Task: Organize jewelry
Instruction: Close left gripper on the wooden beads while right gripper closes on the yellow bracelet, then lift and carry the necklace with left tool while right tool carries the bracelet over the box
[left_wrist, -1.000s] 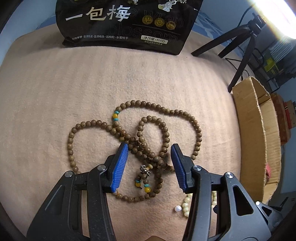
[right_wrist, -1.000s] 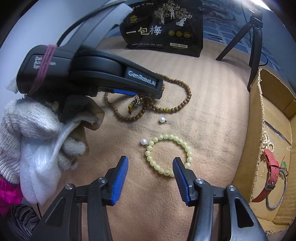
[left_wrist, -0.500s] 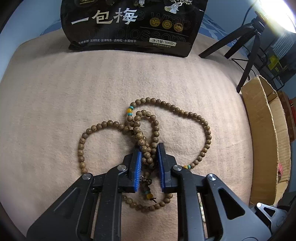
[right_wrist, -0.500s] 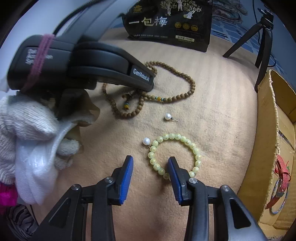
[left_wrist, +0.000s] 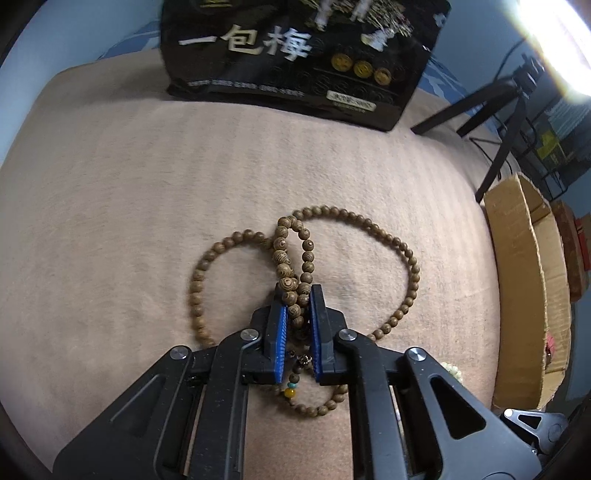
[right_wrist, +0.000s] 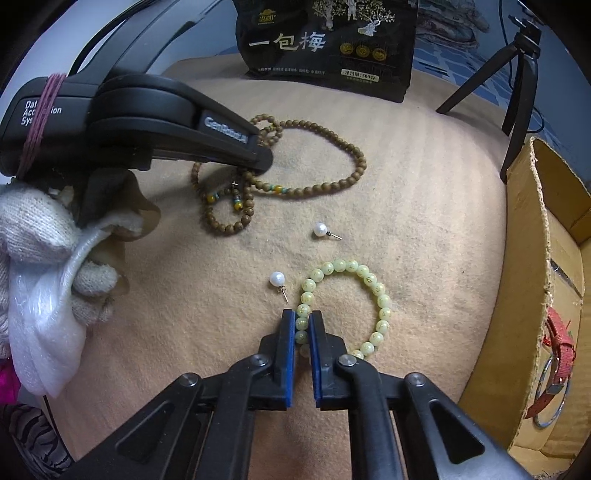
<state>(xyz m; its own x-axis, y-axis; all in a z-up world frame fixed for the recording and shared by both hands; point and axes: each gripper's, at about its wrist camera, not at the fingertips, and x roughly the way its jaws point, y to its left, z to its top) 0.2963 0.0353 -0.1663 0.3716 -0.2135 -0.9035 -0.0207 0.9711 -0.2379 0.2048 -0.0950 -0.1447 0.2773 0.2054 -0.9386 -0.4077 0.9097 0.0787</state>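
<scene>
A long brown wooden bead necklace (left_wrist: 406, 258) lies in loops on the tan cloth. My left gripper (left_wrist: 297, 295) has several of its strands bunched between the blue pads, and the jaws are still closing on them. In the right wrist view the same necklace (right_wrist: 354, 173) trails from the left gripper (right_wrist: 263, 162). My right gripper (right_wrist: 302, 317) is shut on the left side of a pale green bead bracelet (right_wrist: 380, 295), which lies flat on the cloth. Two loose pearl earrings (right_wrist: 320, 229) (right_wrist: 277, 277) rest between the necklace and the bracelet.
A cardboard box (right_wrist: 532, 258) stands at the right edge, with a red strap (right_wrist: 561, 339) and a metal ring inside. A black snack bag (right_wrist: 328, 44) stands at the back, a tripod (right_wrist: 521, 74) at the back right. A gloved hand (right_wrist: 33, 229) holds the left gripper.
Both grippers went from wide open to closed. The left closed on the necklace's bunched strands and drew its loops together. The right moved onto the bracelet's left side and closed on it.
</scene>
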